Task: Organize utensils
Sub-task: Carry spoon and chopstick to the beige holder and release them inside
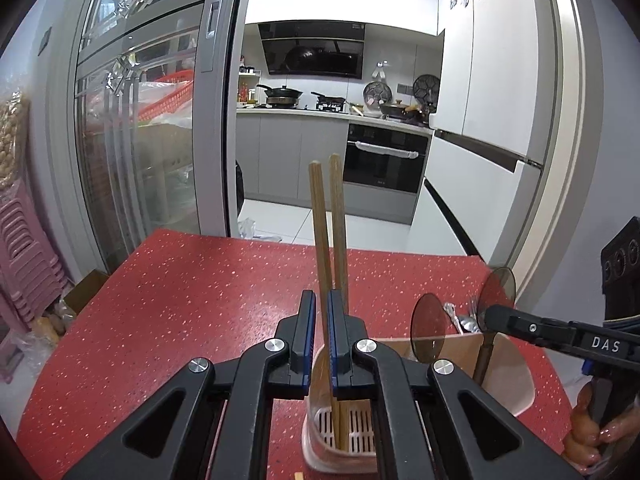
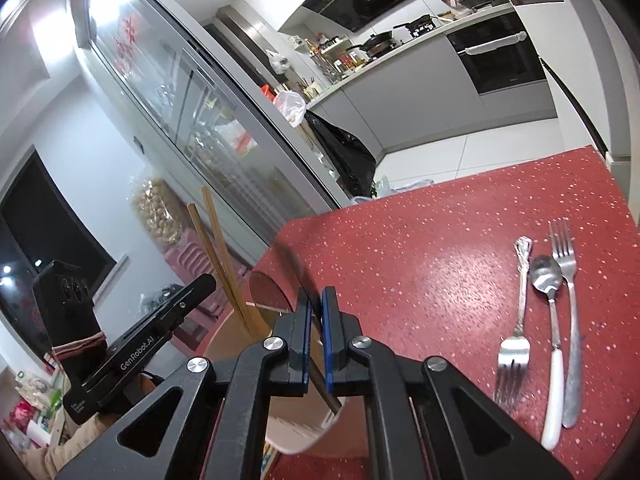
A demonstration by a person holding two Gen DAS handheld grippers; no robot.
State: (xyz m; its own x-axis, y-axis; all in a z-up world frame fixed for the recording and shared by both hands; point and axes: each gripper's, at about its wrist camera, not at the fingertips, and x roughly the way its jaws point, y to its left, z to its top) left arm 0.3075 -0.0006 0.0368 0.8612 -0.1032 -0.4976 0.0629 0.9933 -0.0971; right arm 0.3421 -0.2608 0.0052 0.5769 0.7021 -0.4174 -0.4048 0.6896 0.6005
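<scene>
My left gripper (image 1: 321, 300) is shut on two wooden chopsticks (image 1: 325, 216), upright, their lower ends down in a pink utensil holder (image 1: 340, 432) with a white slatted bottom. My right gripper (image 2: 316, 300) is shut on the thin handle of a translucent brown spoon (image 2: 270, 294), which stands in the holder's (image 2: 296, 428) other compartment. In the left wrist view two brown translucent spoon bowls (image 1: 428, 328) rise beside the right gripper (image 1: 486, 314). The chopsticks (image 2: 222, 264) and the left gripper body show at the left of the right wrist view.
On the red speckled table (image 2: 440, 260) lie two forks (image 2: 516, 320), and a white-handled spoon (image 2: 550, 320), to the right of the holder. The table's far edge faces the kitchen. A glass sliding door (image 1: 140, 140) stands to the left, pink stools (image 1: 24, 248) below it.
</scene>
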